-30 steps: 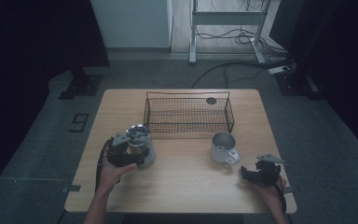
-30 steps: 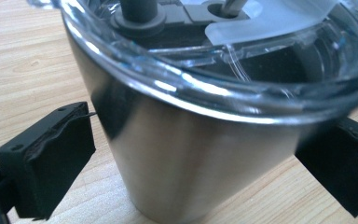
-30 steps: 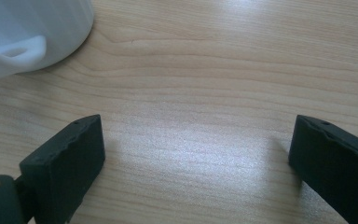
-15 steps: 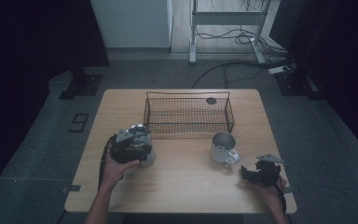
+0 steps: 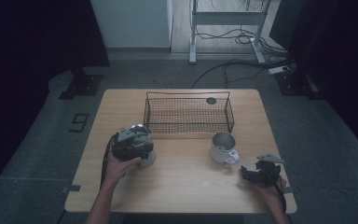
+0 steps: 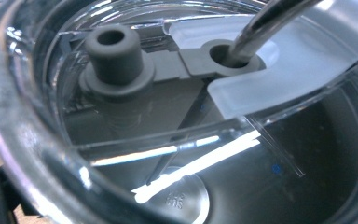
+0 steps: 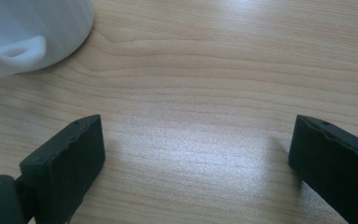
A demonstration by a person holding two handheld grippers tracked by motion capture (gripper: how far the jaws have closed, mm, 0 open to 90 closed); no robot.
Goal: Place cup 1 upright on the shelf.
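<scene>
The lidded steel cup stands on the left of the worktop, just in front of the wire basket. The left gripper comes at it from above, its jaws having just been closing around the rim, probably for a lift; whether they press yet I cannot tell. To the right sits a metal mug. The right gripper rests low and level, jaws wide and empty.

Steel tumbler with a clear lid, standing upright on the wooden table, directly under the left gripper. The lid carries a grey stopper and a metal straw, close before the jaws.
</scene>
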